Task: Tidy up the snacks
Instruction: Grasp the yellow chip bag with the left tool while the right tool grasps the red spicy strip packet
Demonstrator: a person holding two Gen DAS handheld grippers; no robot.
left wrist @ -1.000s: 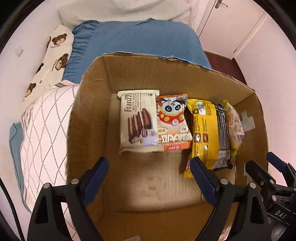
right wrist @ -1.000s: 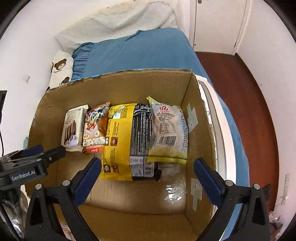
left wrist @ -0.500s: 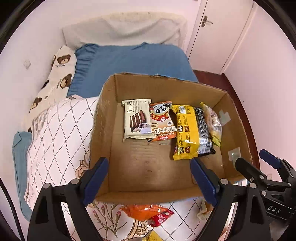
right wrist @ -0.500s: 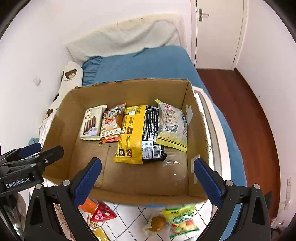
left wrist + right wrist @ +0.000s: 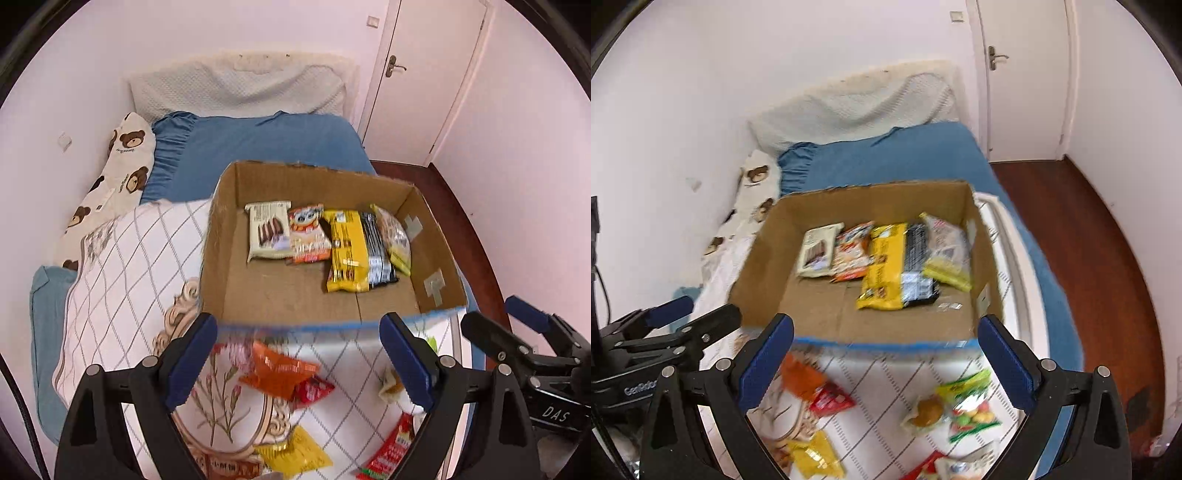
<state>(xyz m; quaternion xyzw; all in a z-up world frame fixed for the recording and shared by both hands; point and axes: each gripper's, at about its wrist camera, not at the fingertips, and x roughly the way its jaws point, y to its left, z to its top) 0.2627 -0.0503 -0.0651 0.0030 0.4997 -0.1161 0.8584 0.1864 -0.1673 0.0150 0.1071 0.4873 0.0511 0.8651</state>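
An open cardboard box stands on the bed. Along its far side lie a cream wafer pack, a red-orange pack, a yellow-black pack and a pale pack. My left gripper hovers open and empty before the box's near wall. My right gripper is beside it, also open and empty. Loose on the quilt below are an orange pack, a red pack, a yellow pack, a bun pack and a green candy bag.
A patterned quilt covers the near bed, with a blue sheet and a bear-print pillow beyond the box. White walls stand left and behind. A door and dark wooden floor lie to the right.
Both grippers have drawn back and up from over the box. The box now looks smaller and farther, and the loose snacks on the quilt have come into view.
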